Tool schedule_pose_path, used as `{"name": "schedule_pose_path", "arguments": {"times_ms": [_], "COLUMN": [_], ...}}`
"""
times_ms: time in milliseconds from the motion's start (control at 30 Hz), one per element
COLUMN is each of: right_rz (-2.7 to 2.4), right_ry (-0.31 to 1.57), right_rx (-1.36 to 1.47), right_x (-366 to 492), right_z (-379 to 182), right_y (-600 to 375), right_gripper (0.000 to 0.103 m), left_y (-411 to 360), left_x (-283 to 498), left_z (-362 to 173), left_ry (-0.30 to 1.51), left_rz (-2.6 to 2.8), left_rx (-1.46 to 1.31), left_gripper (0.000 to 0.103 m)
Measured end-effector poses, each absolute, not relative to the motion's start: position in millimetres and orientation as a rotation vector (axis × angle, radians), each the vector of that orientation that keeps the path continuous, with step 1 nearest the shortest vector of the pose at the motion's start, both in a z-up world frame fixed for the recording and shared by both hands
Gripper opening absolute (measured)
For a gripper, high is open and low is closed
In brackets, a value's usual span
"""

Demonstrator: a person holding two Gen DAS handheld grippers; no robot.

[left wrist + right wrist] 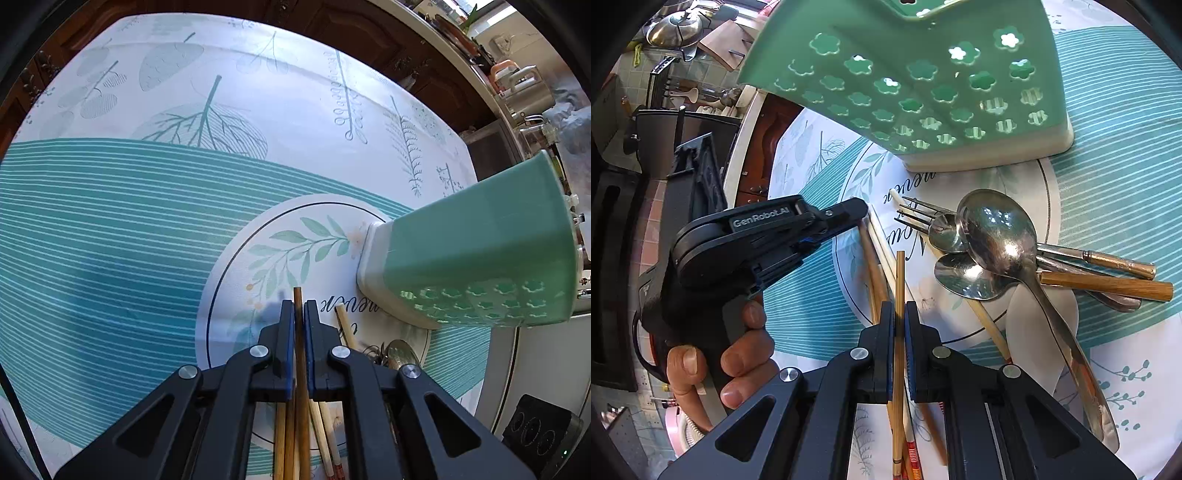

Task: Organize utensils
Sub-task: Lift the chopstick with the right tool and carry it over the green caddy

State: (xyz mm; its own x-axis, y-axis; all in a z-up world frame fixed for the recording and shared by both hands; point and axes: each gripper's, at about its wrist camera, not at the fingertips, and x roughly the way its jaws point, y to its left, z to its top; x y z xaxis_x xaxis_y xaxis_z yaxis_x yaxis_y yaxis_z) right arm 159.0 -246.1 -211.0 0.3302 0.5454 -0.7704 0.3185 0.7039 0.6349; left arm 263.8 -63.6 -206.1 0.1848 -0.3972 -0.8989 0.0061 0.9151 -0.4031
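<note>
Over the round placemat (1049,184) on the table, both tongs are clenched on chopsticks: the left tongs (300,314) grasp a dark chopstick (297,299), the right tongs (900,317) a pale bamboo chopstick (900,273). Each should probably lift cleanly and tip upright into the green utensil holder (923,85) standing just beyond. Both hands point forward and low; spoons (997,236) lie beside them.

"GenRobot.AI" stands on the left tool's (846,218) black body
</note>
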Motion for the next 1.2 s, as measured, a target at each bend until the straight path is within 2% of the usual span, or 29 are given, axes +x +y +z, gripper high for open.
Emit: {"name": "schedule_pose_path", "arguments": {"times_ms": [333, 800, 1200], "right_rz": [0.196, 0.239, 0.187], "right_ry": [1.180, 0.950, 0.804], "right_rx": [0.737, 0.551, 0.457], "right_x": [144.2, 108.7, 102.6], "right_z": [-173.2, -49.1, 54.8], "right_y": [-242.5, -240.8, -262.0], "right_gripper": [0.005, 0.005, 0.005], "left_y": [-49.7, -38.0, -61.2], "left_x": [219.1, 144.7, 119.7], "left_z": [-142.3, -44.0, 36.9], "left_ry": [1.172, 0.842, 0.704], "left_rz": [-0.353, -0.375, -0.409], "left_rx": [-0.283, -0.177, -0.072], "left_gripper": [0.002, 0.002, 0.002]}}
